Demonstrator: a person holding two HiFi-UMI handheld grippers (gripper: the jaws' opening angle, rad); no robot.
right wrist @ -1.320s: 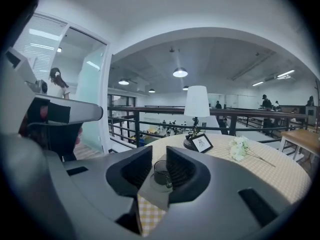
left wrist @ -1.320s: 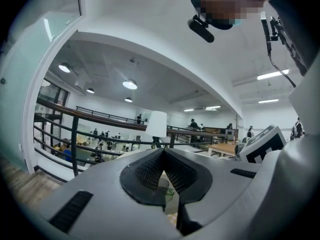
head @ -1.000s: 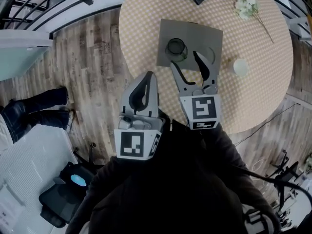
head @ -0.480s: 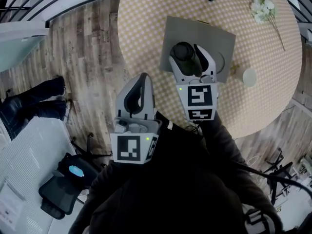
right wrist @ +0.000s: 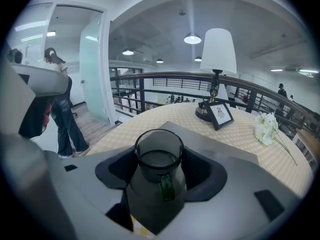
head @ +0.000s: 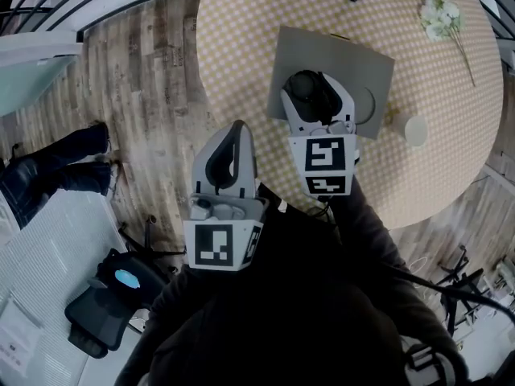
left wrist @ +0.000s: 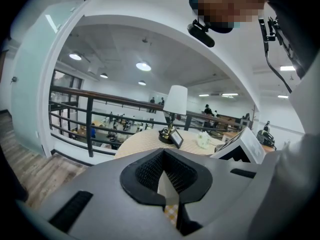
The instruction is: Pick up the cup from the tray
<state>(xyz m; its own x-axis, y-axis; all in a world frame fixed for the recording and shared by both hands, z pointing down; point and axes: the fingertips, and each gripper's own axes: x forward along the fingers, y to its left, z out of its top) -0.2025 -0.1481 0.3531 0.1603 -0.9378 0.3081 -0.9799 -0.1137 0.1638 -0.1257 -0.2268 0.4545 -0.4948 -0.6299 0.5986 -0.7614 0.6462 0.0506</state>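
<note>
Dark glass cup [right wrist: 159, 159] stands on the grey tray [head: 366, 59] between the right gripper's [head: 315, 95] parted jaws, which have just been opening and aren't pressing it. Left gripper [head: 234, 129] is closed, empty.

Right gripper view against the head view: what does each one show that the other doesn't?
Only the right gripper view shows the lamp and the cup's green handle. Only the head view shows a small white round thing beside the tray and a black thing with a blue spot on the floor. Both show the cup standing on the tray between the right gripper's jaws, which have just been opening, plus the flowers.
</note>
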